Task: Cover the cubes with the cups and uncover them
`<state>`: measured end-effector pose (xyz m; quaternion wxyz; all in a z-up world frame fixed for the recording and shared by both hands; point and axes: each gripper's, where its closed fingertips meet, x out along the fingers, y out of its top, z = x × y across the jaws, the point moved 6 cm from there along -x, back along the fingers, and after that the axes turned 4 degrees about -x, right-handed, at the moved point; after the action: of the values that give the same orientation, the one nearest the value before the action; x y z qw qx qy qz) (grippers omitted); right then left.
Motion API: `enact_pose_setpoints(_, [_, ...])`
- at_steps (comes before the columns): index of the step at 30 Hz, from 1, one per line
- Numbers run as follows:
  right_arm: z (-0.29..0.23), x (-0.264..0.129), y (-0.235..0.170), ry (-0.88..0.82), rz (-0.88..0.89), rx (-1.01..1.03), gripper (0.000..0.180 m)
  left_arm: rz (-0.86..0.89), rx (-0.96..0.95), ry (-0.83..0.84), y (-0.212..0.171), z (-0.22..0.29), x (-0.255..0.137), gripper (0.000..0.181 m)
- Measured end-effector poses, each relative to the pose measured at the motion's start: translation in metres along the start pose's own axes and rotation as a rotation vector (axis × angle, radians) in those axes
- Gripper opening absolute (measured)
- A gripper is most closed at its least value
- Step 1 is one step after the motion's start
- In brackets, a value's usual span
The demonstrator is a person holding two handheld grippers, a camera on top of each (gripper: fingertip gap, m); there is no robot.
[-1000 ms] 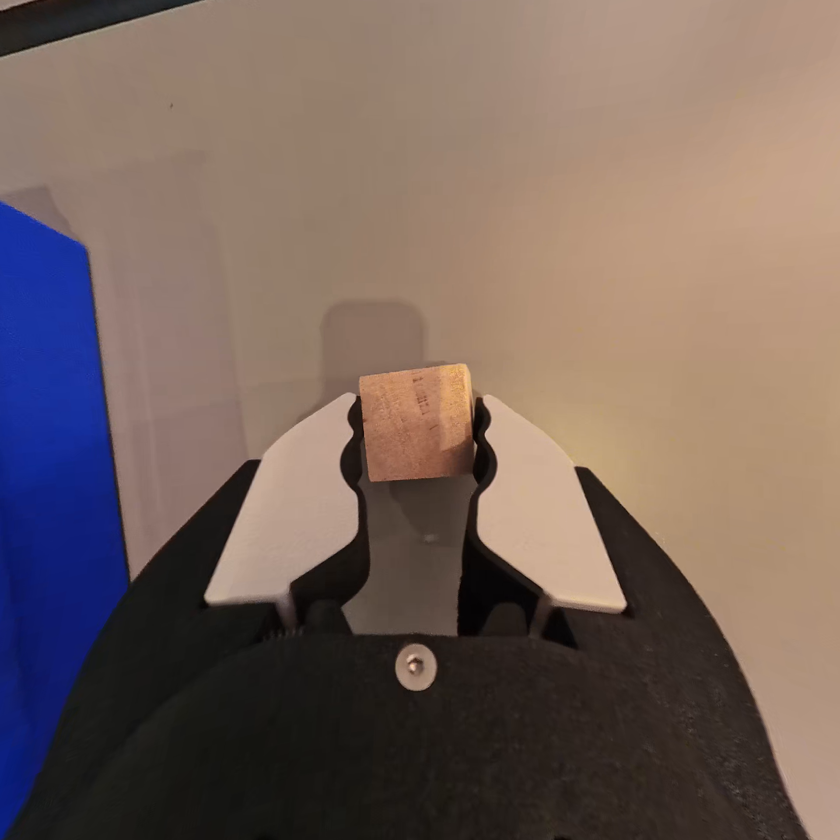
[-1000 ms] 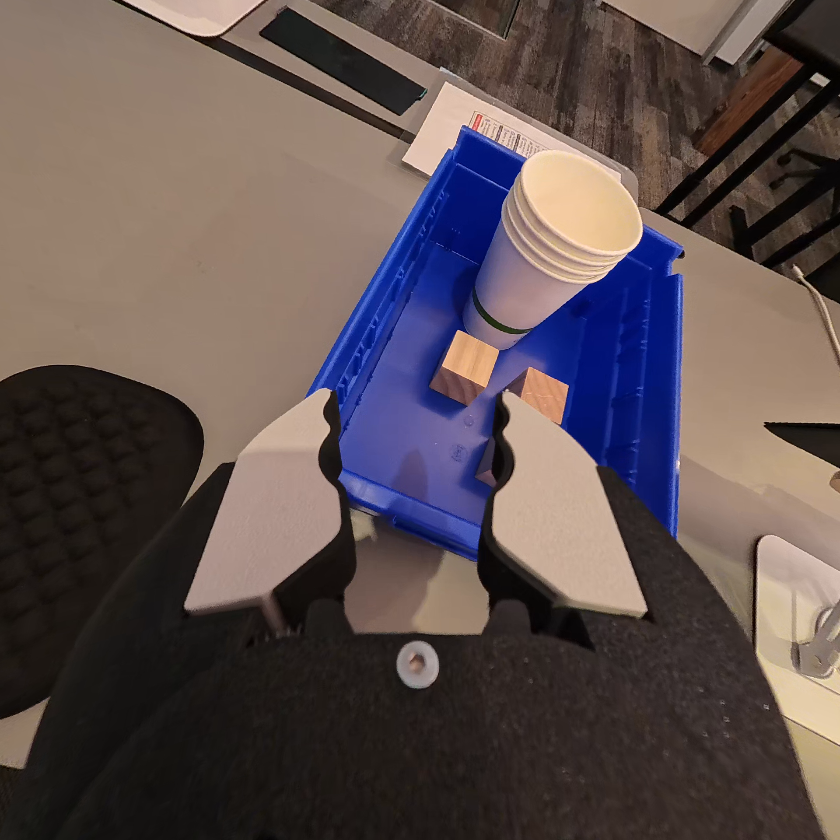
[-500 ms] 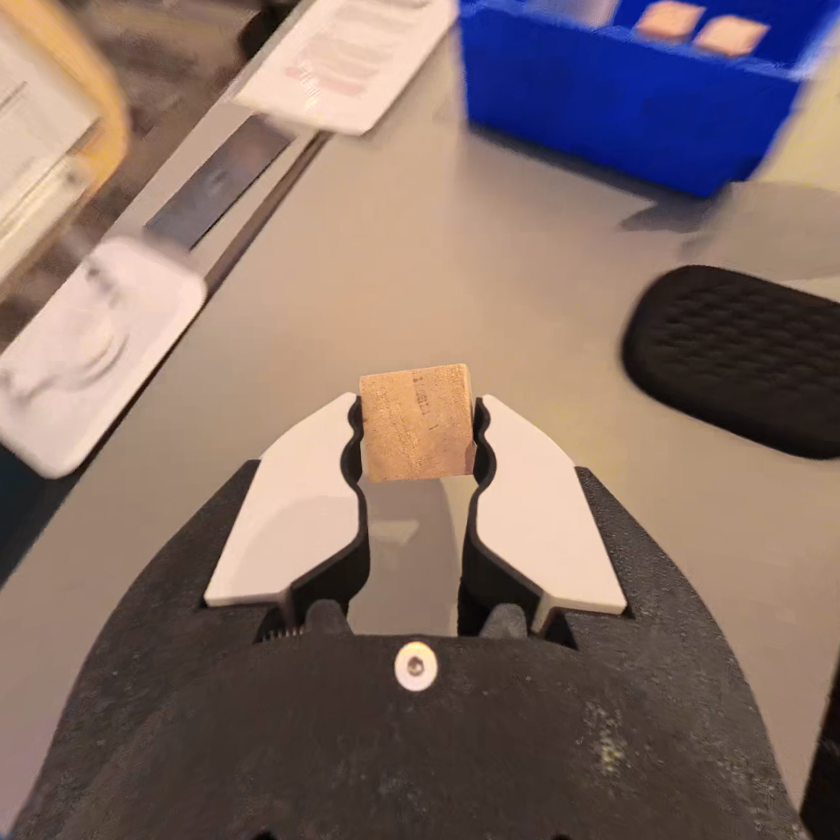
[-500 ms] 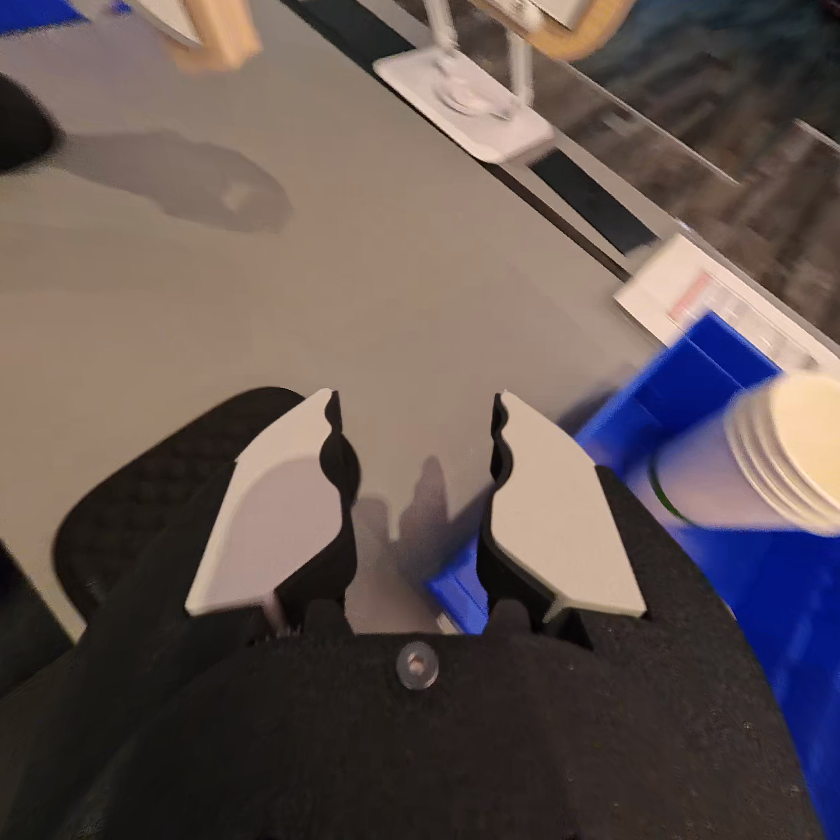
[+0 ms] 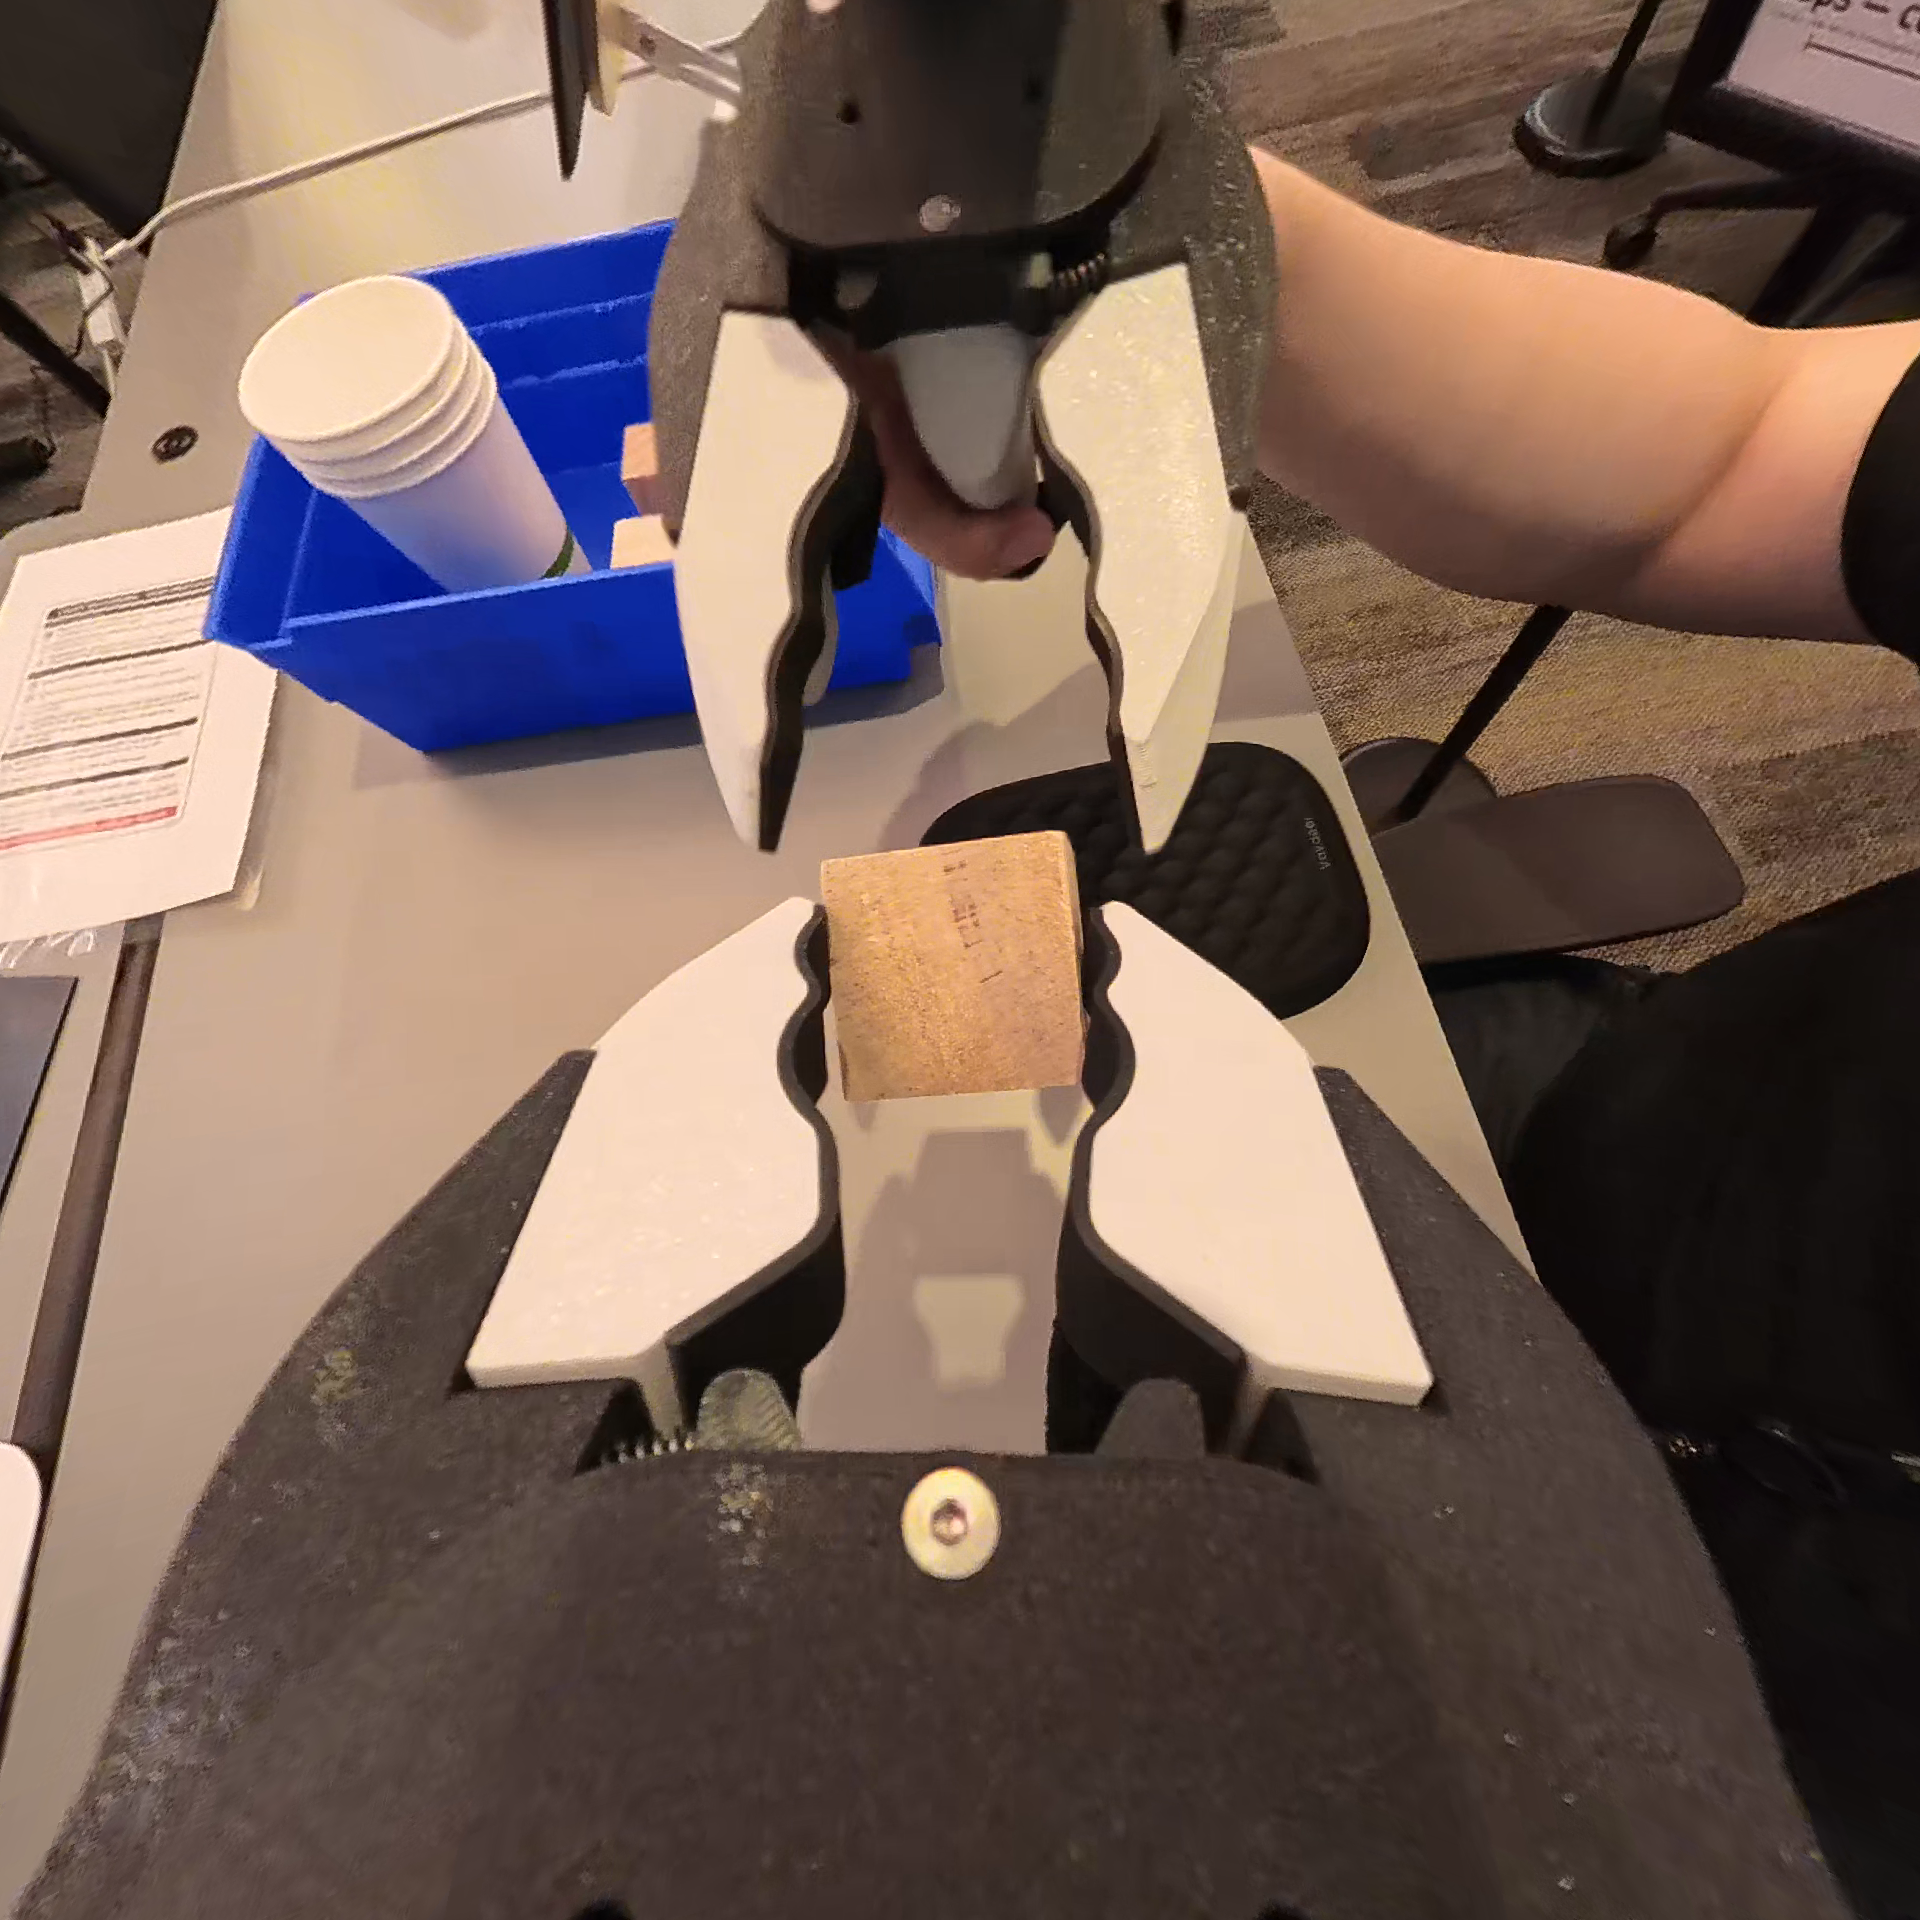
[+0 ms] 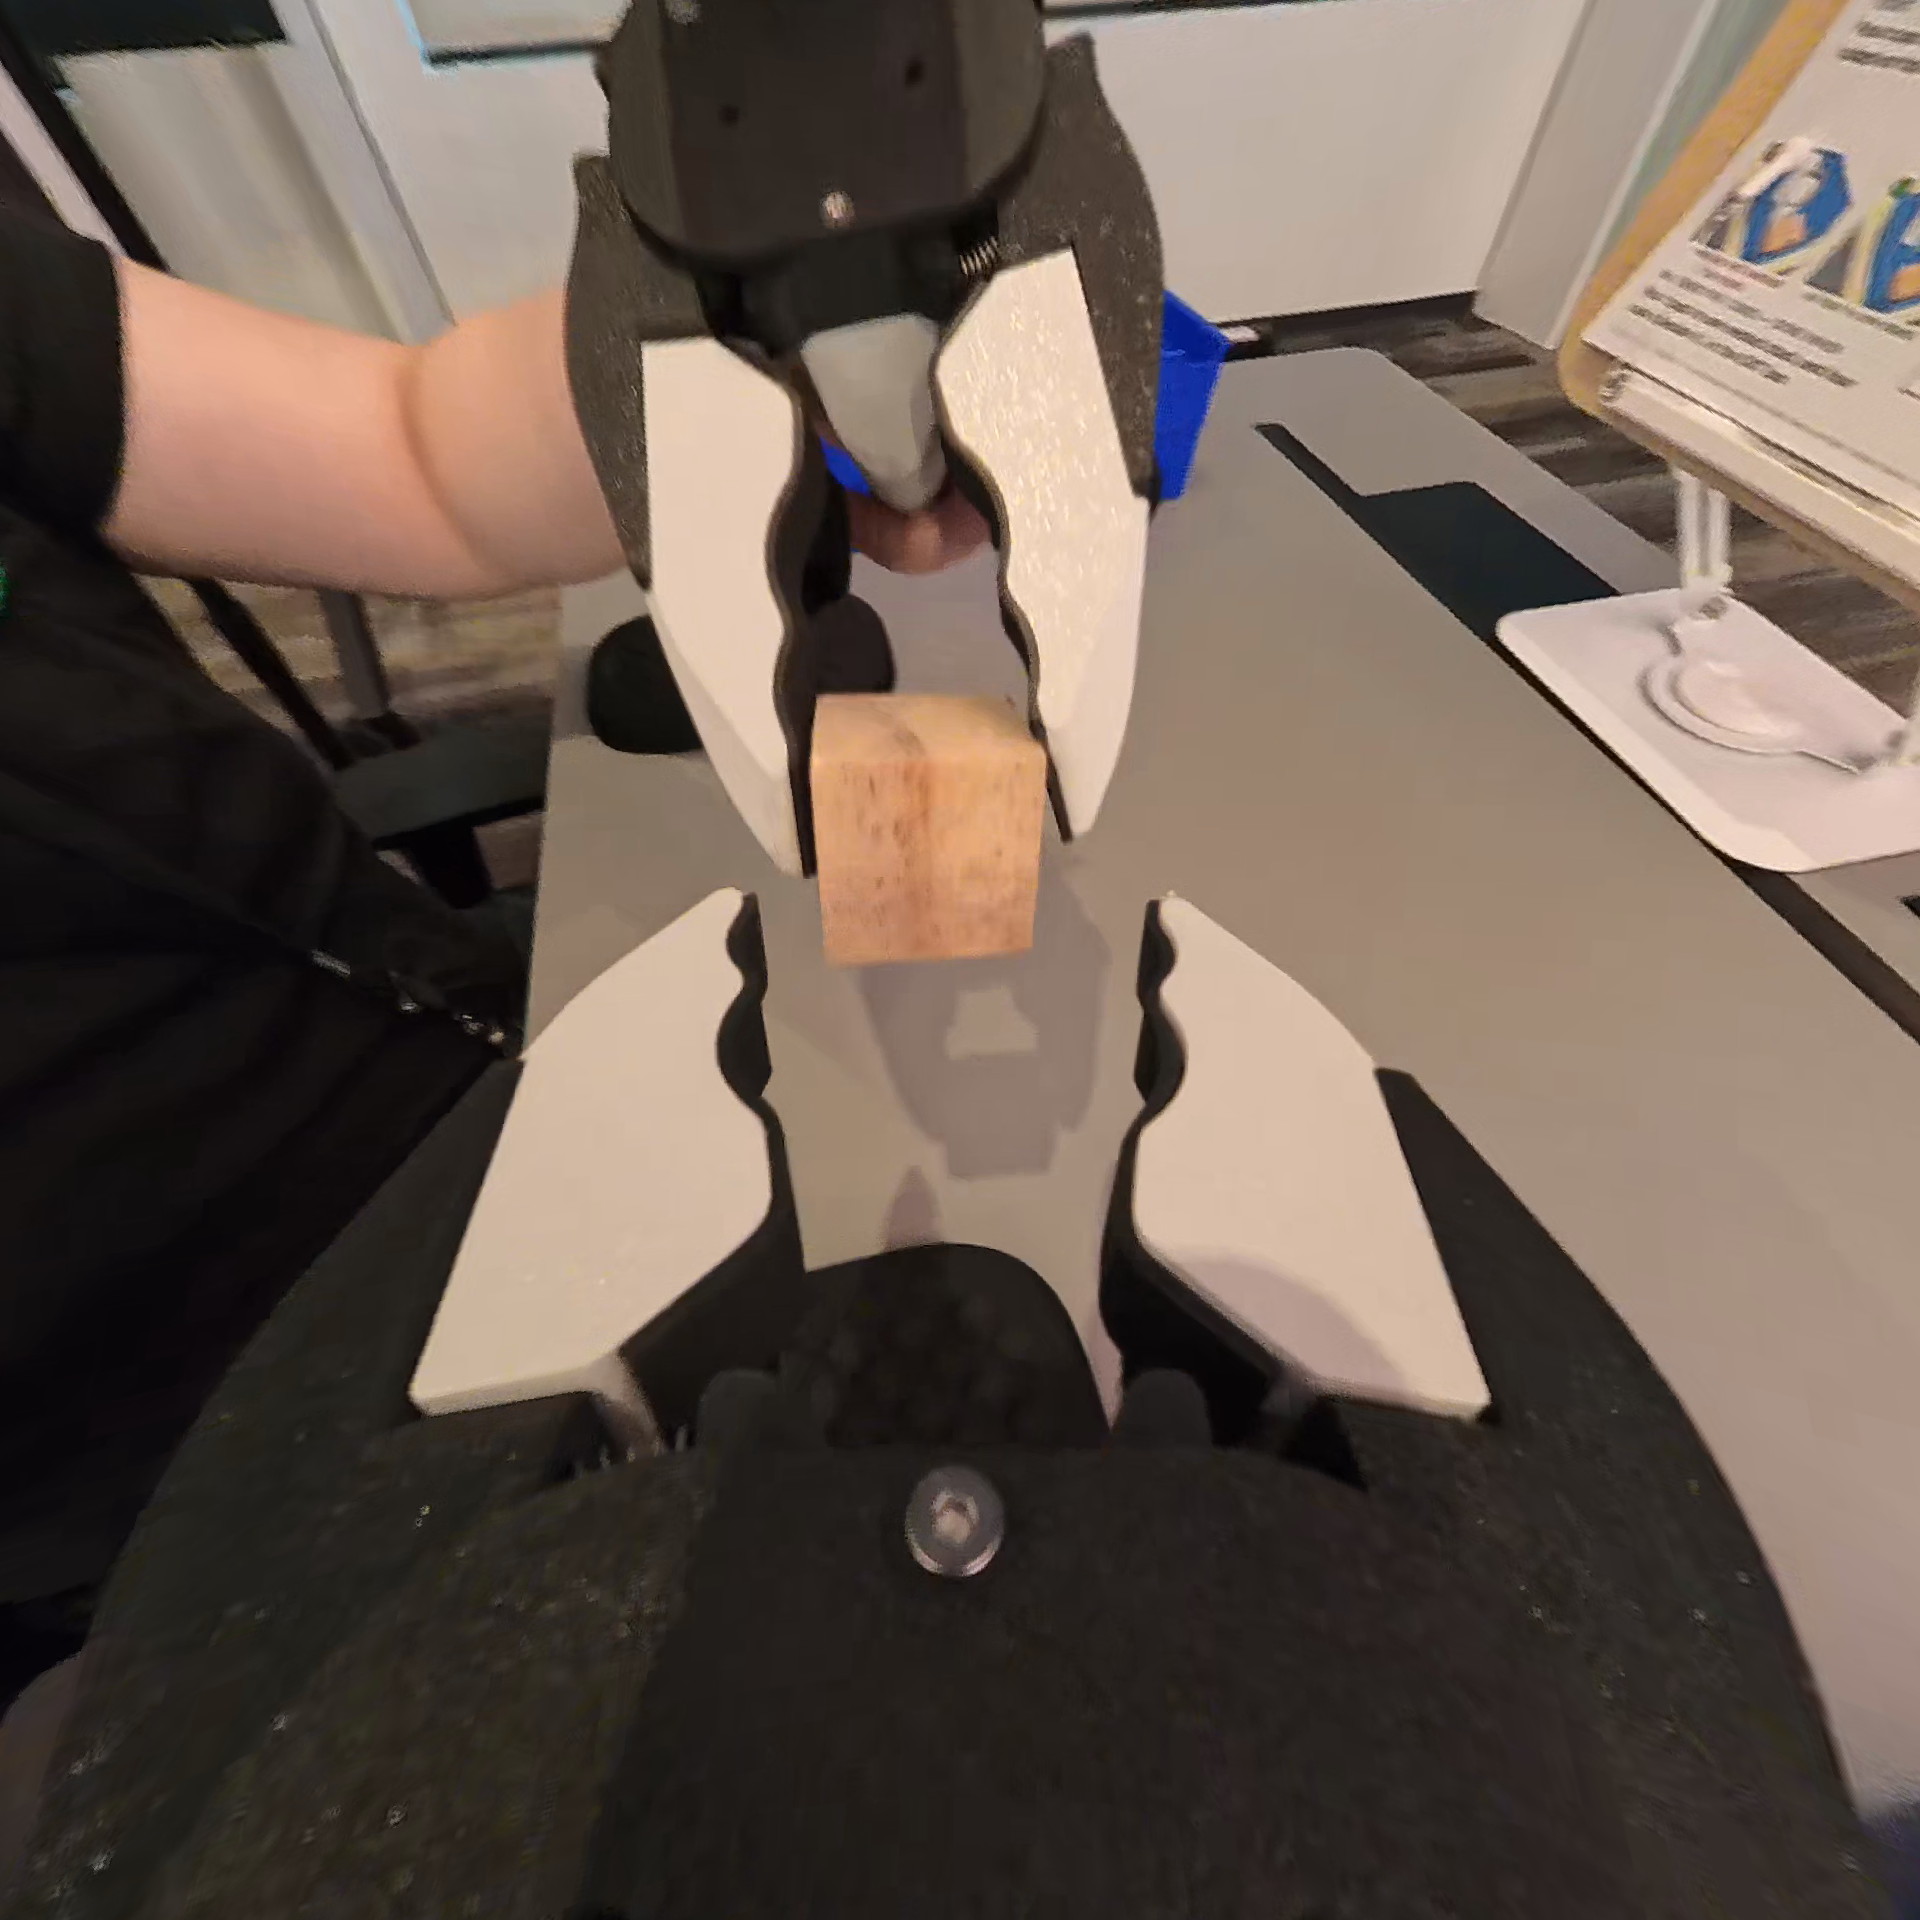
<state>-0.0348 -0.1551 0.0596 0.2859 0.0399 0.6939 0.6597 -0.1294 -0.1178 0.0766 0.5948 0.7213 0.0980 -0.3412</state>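
The cube (image 5: 956, 992) is light brown wood with small dark marks. The bin (image 5: 540, 644) at upper left is bright blue. The cups (image 5: 405, 426) are white. The pad (image 5: 1236, 883) is black with a bumpy pattern. The table (image 5: 416, 987) is grey.

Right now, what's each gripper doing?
Left gripper: shut on the cube, held above the table.
Right gripper: open, empty, facing the cube.

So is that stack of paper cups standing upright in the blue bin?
Tipped. The cup stack leans inside the blue bin: its base sits low against the bin's floor while its open mouth tilts up toward one end.
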Motion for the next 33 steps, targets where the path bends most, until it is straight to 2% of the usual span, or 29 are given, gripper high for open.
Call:
enact_pose_setpoints(4, [0.0, 0.004, 0.0, 0.046, 0.001, 0.021, 0.064, 0.03, 0.016, -0.025, 0.004, 0.005, 0.002, 0.046])
enact_pose_setpoints(9, [-0.007, 0.007, -0.003, 0.167, 0.005, 0.042, 0.041, 0.02, 0.029, -0.049, 0.003, 0.008, 0.003, 0.046])
enact_pose_setpoints(21, [-0.006, 0.004, -0.009, 0.142, 0.034, 0.016, 0.041, 0.013, -0.003, -0.046, -0.005, 0.006, 0.002, 0.049])
enact_pose_setpoints(27, [-0.006, 0.003, -0.01, 0.129, 0.024, 0.012, 0.042, 0.012, 0.006, -0.038, -0.006, 0.008, 0.002, 0.044])
enact_pose_setpoints(29, [-0.007, 0.003, -0.006, 0.112, 0.04, 0.025, 0.052, 0.01, 0.012, -0.03, -0.005, 0.008, 0.003, 0.044])
enact_pose_setpoints(33, [-0.007, 0.005, -0.001, 0.092, 0.016, 0.021, 0.047, 0.003, 0.02, -0.026, -0.003, 0.01, 0.004, 0.044])
